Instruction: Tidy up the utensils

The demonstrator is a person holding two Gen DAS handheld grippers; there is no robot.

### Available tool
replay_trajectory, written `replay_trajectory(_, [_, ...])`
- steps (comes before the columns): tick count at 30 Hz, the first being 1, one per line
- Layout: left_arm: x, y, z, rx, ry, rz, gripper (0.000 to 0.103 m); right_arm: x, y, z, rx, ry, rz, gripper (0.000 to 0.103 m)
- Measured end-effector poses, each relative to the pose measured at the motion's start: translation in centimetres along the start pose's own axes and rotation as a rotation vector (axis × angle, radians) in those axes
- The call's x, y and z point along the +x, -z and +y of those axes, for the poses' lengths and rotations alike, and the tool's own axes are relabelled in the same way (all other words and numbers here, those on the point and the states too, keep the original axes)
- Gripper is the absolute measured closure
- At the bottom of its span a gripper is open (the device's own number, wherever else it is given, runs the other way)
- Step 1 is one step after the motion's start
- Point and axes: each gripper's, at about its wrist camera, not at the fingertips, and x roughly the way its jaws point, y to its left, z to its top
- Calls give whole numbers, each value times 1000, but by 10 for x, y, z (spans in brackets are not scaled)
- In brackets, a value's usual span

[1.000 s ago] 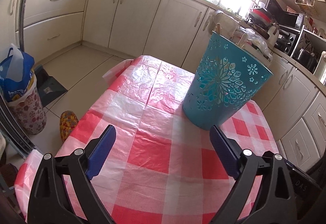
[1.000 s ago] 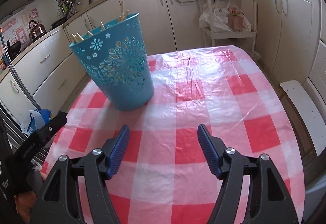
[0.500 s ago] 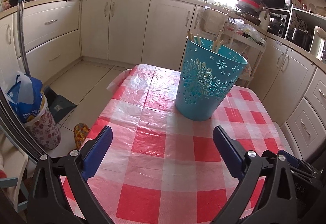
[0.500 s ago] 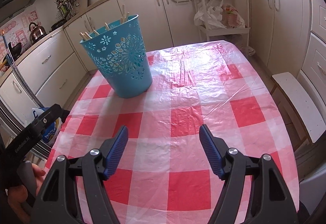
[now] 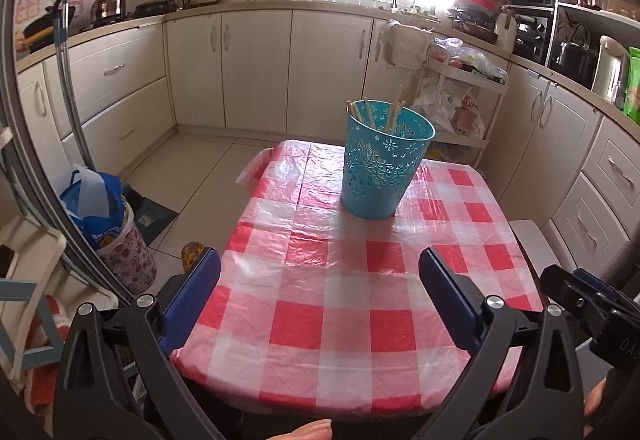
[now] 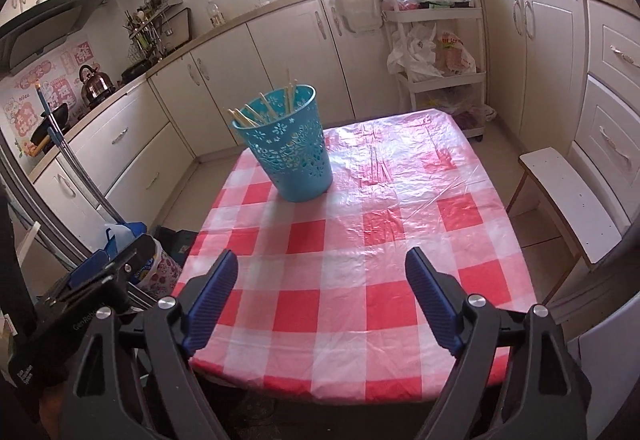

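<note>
A teal perforated bucket (image 5: 380,168) stands upright on the red-and-white checked table (image 5: 340,300), towards its far end; it also shows in the right wrist view (image 6: 290,156). Several wooden chopsticks (image 5: 394,112) stick out of its top, also seen in the right wrist view (image 6: 264,110). My left gripper (image 5: 320,288) is open and empty, held above the table's near edge, well short of the bucket. My right gripper (image 6: 322,288) is open and empty, also above the near edge. The left gripper's body shows at the left of the right wrist view (image 6: 100,280).
Cream kitchen cabinets (image 5: 256,68) line the walls. A white trolley with bags (image 5: 460,100) stands behind the table. A flowered bin with a blue bag (image 5: 108,224) sits on the floor at left. A white bench (image 6: 576,200) is at the table's right.
Both grippers have pulled back and up from the bucket towards the table's near edge. The bucket looks smaller and farther. Both grippers stay open.
</note>
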Motion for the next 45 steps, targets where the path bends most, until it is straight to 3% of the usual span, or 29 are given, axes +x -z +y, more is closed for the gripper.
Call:
replay_trajectory(6, [-62, 15, 8, -38, -33, 50, 8, -79, 17, 16, -8, -32, -10, 9])
replay_trajectory(11, [-108, 34, 15, -64, 15, 111, 8, -132, 40, 29, 3, -60, 1, 8])
replay_trajectory(16, [-154, 50, 23, -62, 24, 103, 8, -168, 65, 49, -21, -80, -21, 7])
replay_trajectory(20, [-176, 55, 24, -72, 68, 110, 8, -183, 74, 60, -35, -84, -18, 7])
replay_trajectory(27, [-218, 53, 21, -59, 28, 20, 8, -216, 73, 65, -65, -42, -121, 7])
replay_trajectory(38, [-248, 47, 36, -81, 11, -48, 8, -235, 80, 70, -91, -44, -159, 7])
replay_trajectory(45, [-255, 50, 20, 36, -31, -56, 8, -237, 80, 71, -93, -50, -159, 7])
